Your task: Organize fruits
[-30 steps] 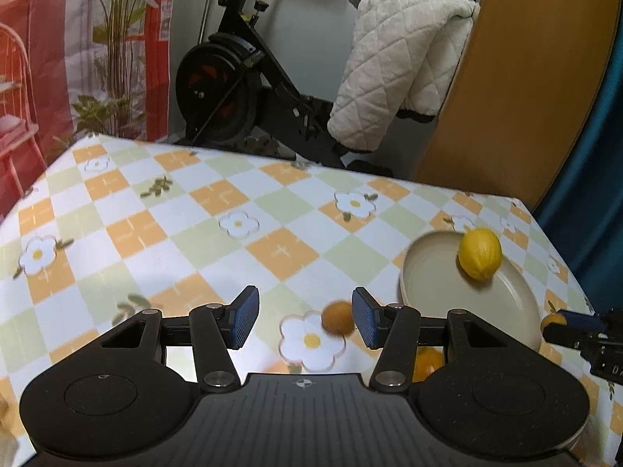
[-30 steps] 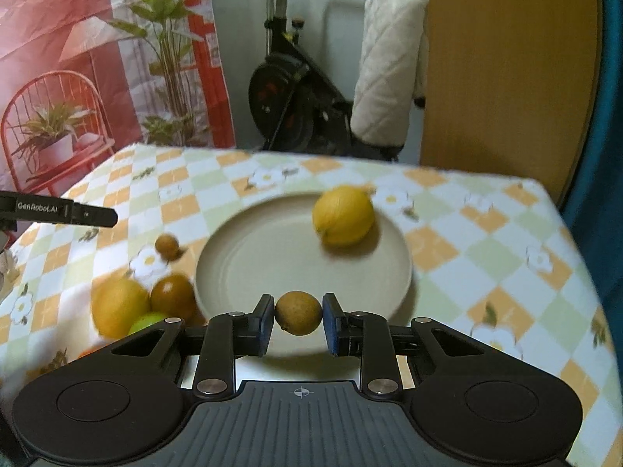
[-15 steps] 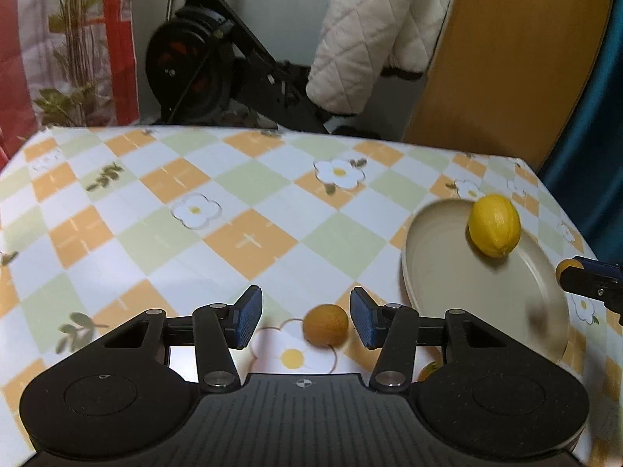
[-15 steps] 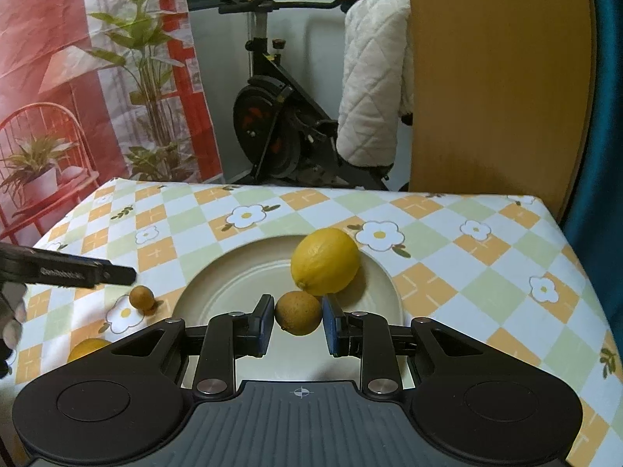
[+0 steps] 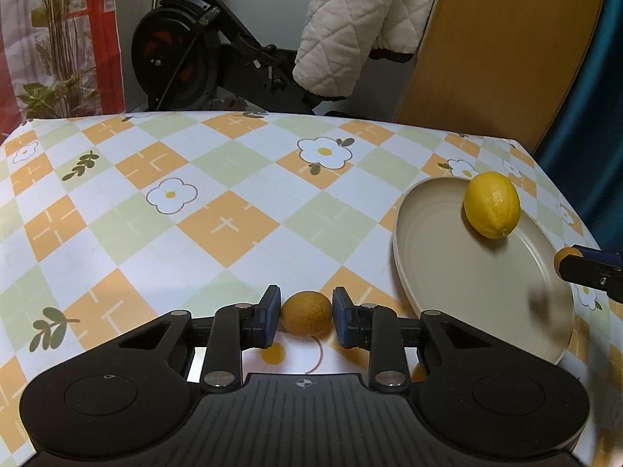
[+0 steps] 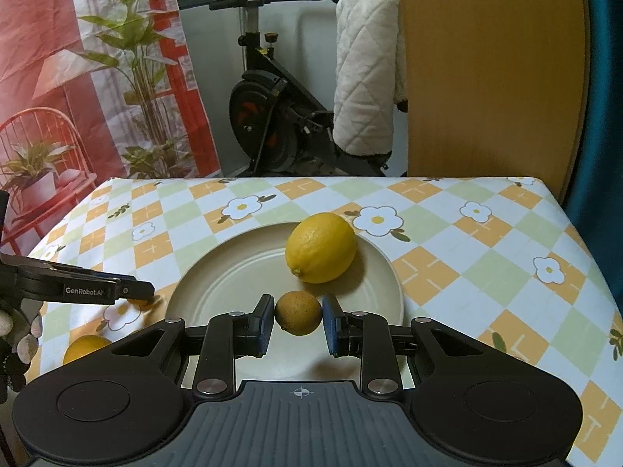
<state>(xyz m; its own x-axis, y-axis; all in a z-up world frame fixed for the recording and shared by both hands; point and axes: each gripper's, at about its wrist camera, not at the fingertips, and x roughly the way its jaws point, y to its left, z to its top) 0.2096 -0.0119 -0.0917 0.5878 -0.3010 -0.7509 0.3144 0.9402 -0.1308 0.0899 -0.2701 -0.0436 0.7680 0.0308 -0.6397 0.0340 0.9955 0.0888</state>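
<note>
Gripping 1 small brown fruit each: left gripper jaws at tablecloth, right gripper jaws over plate.

Right tool clamped on brown fruit above plate (lemon behind)

I'm working in someone's home, a lived-in room. Near me is a table under a checked flower-print cloth, with a plate of fruit on it. Beyond its far edge stands an exercise bike with a quilted white jacket slung over it. Far left hangs a red printed backdrop showing plants; far right, a wooden panel and a teal curtain.
</note>
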